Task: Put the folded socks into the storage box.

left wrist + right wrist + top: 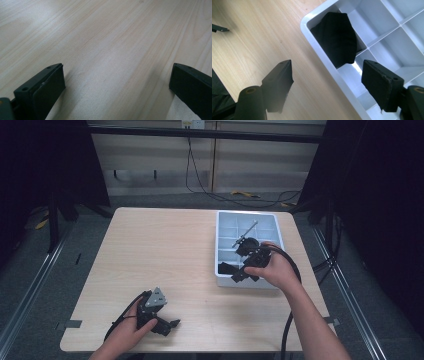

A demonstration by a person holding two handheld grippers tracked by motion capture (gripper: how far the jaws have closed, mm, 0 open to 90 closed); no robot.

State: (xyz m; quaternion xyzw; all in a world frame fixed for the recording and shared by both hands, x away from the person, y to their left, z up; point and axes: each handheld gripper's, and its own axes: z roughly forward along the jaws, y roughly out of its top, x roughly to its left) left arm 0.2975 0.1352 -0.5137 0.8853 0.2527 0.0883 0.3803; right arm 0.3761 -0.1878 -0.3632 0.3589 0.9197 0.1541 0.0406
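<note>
Left gripper [167, 324] jaws apart, empty, low over desk [165, 250] near front edge. Right gripper [246, 269] jaws apart, straddling divided tray [218, 237] rim; black cloth [337, 40] in corner compartment.

One table [165, 255] carried one divided grey tray [223, 220], which held one black object [337, 37] and one metal tool [246, 233]; two grippers were present.

Left tongs [117, 82]: the two black jaws stand wide apart, nothing between them. Below them, the pale wood-grain tabletop [107, 37], with grain running diagonally. The jaws cast a soft shadow on the wood near the tips.
</note>
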